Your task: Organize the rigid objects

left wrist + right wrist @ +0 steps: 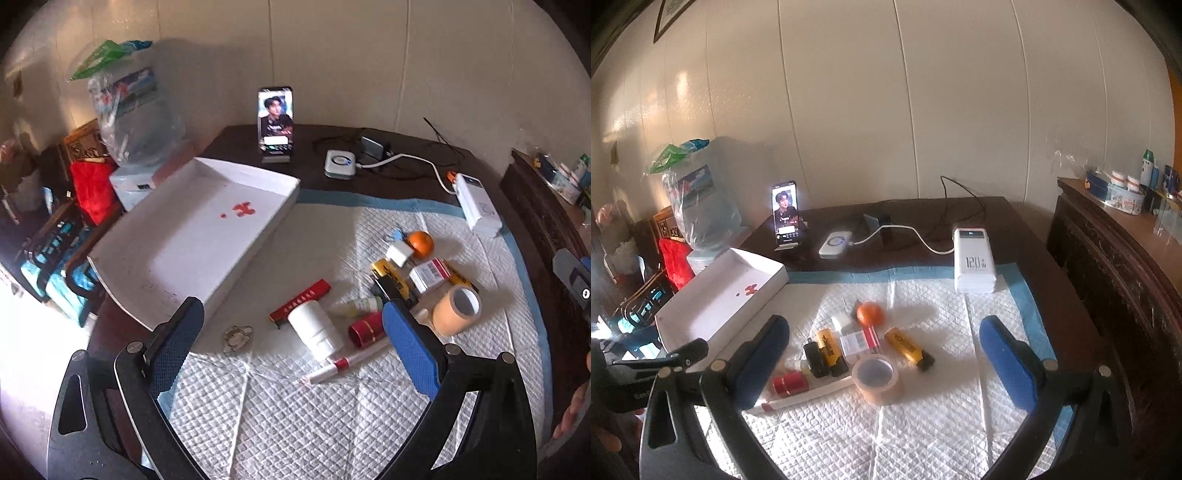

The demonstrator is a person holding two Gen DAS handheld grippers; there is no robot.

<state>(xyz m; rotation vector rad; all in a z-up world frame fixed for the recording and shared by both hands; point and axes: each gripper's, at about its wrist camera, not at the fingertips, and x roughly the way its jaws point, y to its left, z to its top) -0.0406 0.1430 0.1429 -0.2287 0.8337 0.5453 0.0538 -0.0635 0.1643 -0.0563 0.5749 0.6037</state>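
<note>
A pile of small objects lies on a white quilted pad (295, 406): a white bottle (316, 326), a red flat case (300, 301), a red cap (365, 329), a white pen (347, 363), a tape roll (457, 309), yellow markers (389, 275), a small box (430, 274), an orange (421, 243). A white open box (192, 236) stands to their left. My left gripper (291, 332) is open above the white bottle. My right gripper (882, 354) is open above the tape roll (876, 378), markers (827, 349) and orange (870, 314). The white box (720, 295) is on its left.
A phone on a stand (276, 123), a white charger puck (340, 164), cables and a white power bank (973, 258) sit on the dark table at the back. A water jug (129, 118) and chairs are left; a dark cabinet (1115, 266) is right.
</note>
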